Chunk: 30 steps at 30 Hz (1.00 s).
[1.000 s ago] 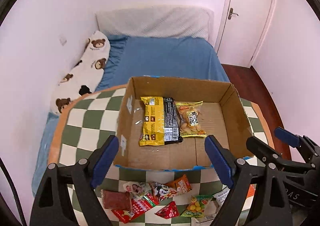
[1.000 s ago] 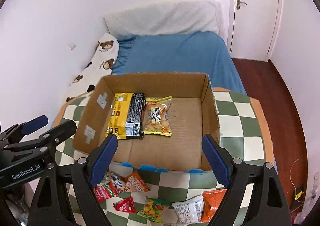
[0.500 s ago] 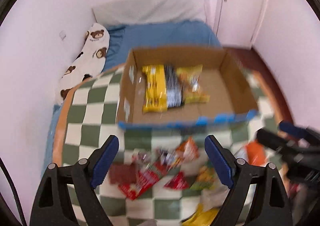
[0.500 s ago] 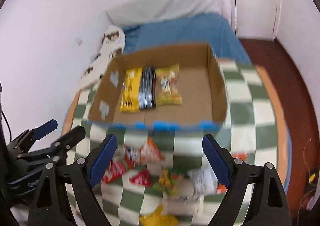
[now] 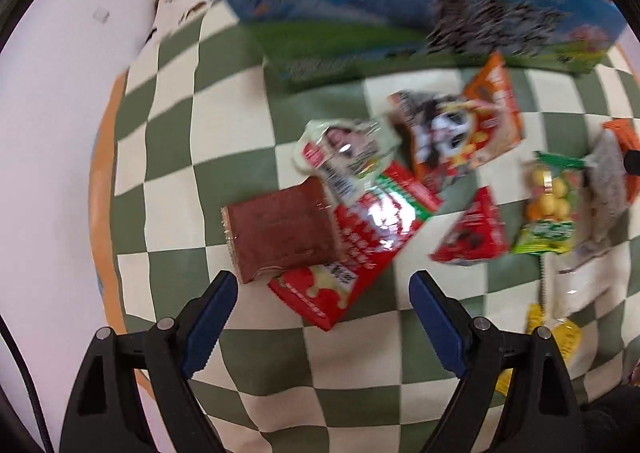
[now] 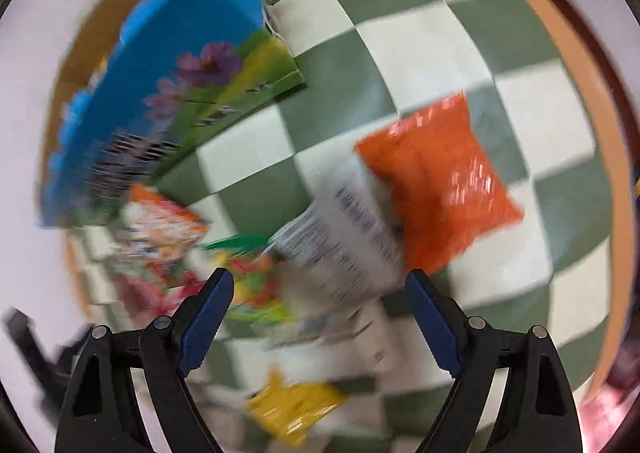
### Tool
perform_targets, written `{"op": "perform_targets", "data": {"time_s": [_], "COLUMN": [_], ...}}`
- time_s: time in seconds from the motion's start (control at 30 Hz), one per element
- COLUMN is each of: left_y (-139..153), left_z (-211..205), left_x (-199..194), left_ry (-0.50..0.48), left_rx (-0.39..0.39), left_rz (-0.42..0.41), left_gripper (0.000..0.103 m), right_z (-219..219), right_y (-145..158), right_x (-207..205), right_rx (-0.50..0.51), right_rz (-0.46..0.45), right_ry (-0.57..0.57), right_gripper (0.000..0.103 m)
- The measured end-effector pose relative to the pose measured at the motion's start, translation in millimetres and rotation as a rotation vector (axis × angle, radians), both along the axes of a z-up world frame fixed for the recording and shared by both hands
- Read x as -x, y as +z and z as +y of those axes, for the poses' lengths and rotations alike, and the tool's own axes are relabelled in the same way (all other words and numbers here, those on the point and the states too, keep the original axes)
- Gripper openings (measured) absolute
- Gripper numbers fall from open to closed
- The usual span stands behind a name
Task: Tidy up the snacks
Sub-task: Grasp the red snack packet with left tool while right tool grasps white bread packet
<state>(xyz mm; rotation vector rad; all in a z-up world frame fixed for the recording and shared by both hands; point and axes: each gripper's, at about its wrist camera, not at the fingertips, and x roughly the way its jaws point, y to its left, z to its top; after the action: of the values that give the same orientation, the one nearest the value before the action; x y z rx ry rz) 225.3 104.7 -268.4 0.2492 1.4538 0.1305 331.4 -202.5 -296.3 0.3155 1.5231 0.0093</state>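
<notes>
Several snack packets lie loose on the green-and-white checked table (image 5: 168, 157). My left gripper (image 5: 320, 305) is open and empty just above a brown packet (image 5: 280, 233) and a red packet (image 5: 360, 249). My right gripper (image 6: 318, 303) is open and empty over a grey-white packet (image 6: 344, 241), with an orange packet (image 6: 444, 181) beyond it and a yellow one (image 6: 296, 409) below. The cardboard box (image 5: 400, 5) with a blue printed front stands behind the snacks; it also shows in the right wrist view (image 6: 160, 93).
A panda packet (image 5: 452, 133), a small red triangular packet (image 5: 476, 233) and a green packet of yellow sweets (image 5: 548, 205) lie to the right. The table's wooden rim (image 6: 592, 101) curves round the right side. Both views are blurred.
Both grippers have dropped down and tilted towards the table. The box has slid to the top of each view and the loose snacks now fill the middle. Both stay open.
</notes>
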Motion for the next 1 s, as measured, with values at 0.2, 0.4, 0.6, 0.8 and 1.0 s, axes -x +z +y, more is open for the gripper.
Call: {"op": "perform_targets", "data": {"time_s": [0.2, 0.4, 0.6, 0.8, 1.0], "left_y": [-17.3, -35.0, -59.7, -68.7, -65.2], "left_z": [18.4, 2.4, -20.0, -28.5, -29.0], "left_x": [-12.8, -23.3, -17.5, -24.5, -39.4], "left_ry": [-0.007, -0.197, -0.308, -0.335, -0.278], "left_rx": [-0.015, -0.077, -0.046, -0.063, -0.008], "left_rz": [0.042, 0.073, 0.165, 0.165, 0.156], "left_gripper": [0.088, 0.088, 0.088, 0.088, 0.08], "right_z": [30.6, 31.9, 36.8, 35.1, 48.2], "right_y": [-43.5, -62.1, -60.3, -62.8, -72.5], "right_x": [-13.6, -16.7, -13.1, -14.1, -26.6], "right_rx": [0.146, 0.092, 0.057, 0.062, 0.065], "right_rz": [0.064, 0.119, 0.147, 0.158, 0.16], "right_ry": [0.172, 0.137, 0.151, 0.16, 0.176], "right_gripper": [0.075, 0.065, 0.061, 0.061, 0.061]}}
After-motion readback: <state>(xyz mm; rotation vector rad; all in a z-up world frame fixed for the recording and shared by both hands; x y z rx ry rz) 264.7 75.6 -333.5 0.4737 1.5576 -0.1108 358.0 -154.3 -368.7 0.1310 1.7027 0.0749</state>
